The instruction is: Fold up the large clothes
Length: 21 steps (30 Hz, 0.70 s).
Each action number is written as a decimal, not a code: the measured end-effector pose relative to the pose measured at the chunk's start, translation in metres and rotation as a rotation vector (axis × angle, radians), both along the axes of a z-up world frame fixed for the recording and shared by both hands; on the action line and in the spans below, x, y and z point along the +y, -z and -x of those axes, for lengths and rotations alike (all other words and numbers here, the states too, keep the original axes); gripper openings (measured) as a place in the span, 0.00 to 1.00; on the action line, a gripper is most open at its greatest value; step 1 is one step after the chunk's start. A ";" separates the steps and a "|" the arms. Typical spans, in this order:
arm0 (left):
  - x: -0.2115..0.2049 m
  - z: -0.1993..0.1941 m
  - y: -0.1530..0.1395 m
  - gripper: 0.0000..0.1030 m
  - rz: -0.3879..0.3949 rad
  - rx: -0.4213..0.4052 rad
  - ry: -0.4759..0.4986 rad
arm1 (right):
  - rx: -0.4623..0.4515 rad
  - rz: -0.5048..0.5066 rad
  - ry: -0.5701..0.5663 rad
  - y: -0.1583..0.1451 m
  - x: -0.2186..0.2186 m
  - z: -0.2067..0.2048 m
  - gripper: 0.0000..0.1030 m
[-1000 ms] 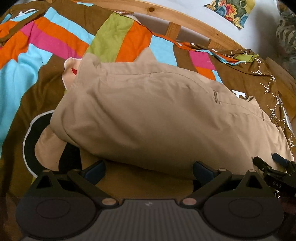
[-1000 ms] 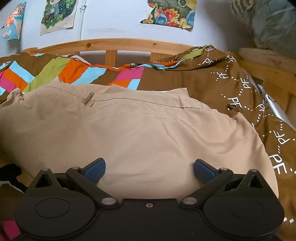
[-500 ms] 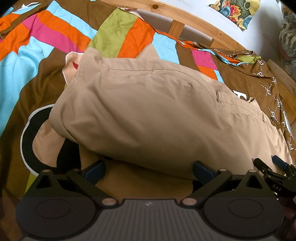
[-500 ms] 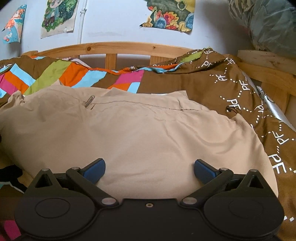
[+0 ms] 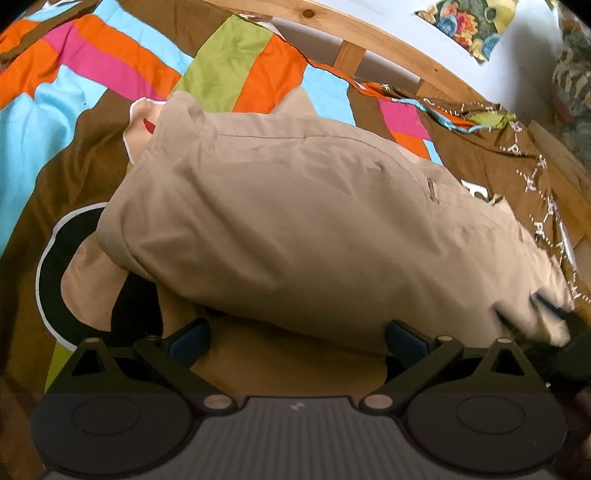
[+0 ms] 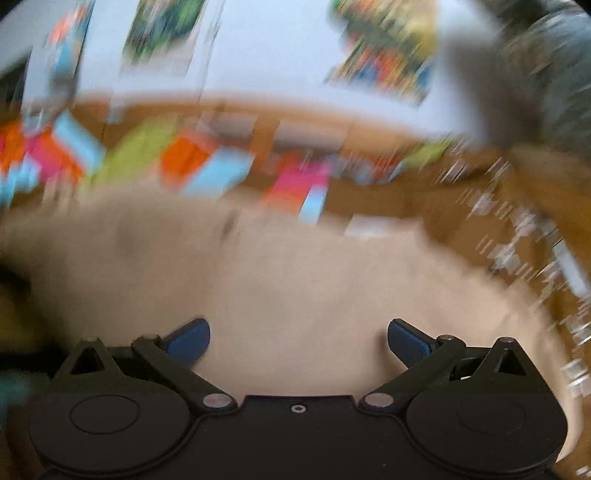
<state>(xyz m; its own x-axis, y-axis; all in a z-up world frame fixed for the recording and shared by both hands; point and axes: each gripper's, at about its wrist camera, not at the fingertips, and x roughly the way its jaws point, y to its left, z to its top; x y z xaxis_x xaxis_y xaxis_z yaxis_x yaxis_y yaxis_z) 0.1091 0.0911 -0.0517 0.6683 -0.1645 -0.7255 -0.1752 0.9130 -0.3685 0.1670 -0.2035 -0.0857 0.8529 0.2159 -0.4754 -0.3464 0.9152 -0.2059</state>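
Garment (image 5: 314, 229) tan, folded, lying on patchwork bed cover (image 5: 92, 66) | left claw (image 5: 295, 338) spread wide at its near edge, empty | right claw (image 6: 297, 341) spread wide over it, view motion-blurred | left view alone sharp, shows headboard (image 5: 369, 33).

I see a bedspread (image 5: 92, 155) in brown with orange, pink, blue and green stripes. At its far edge runs a wooden bed rail (image 5: 369, 33). A colourful poster (image 5: 469, 26) hangs far right (my right view is blurred).
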 end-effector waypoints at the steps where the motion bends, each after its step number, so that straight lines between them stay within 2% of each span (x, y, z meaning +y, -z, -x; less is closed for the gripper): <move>1: 0.003 0.001 0.000 1.00 0.022 -0.004 -0.011 | 0.004 -0.018 -0.002 0.004 -0.003 -0.001 0.99; 3: 0.013 0.004 0.001 0.99 0.087 -0.027 -0.064 | 0.013 -0.049 -0.005 0.002 -0.007 -0.004 0.99; 8: 0.043 0.002 0.002 0.99 0.212 -0.074 -0.224 | 0.009 -0.046 -0.005 0.003 -0.006 -0.005 0.99; 12: 0.061 -0.014 0.010 0.98 0.266 -0.044 -0.319 | 0.010 -0.053 -0.007 0.004 -0.008 -0.003 0.99; 15: 0.061 -0.019 0.009 0.87 0.277 -0.053 -0.367 | 0.011 -0.058 -0.007 0.005 -0.009 -0.002 0.99; 18: 0.055 -0.019 0.001 0.68 0.225 -0.089 -0.371 | 0.011 -0.060 -0.007 0.005 -0.009 -0.003 0.99; 19: 0.051 -0.019 -0.004 0.59 0.203 -0.106 -0.372 | 0.011 -0.060 -0.007 0.005 -0.009 -0.003 0.99; 20: 0.048 -0.018 -0.009 0.43 0.174 -0.115 -0.383 | 0.012 -0.060 -0.007 0.005 -0.009 -0.003 0.99; 21: 0.046 -0.017 -0.013 0.36 0.153 -0.123 -0.391 | 0.012 -0.060 -0.006 0.005 -0.009 -0.003 0.99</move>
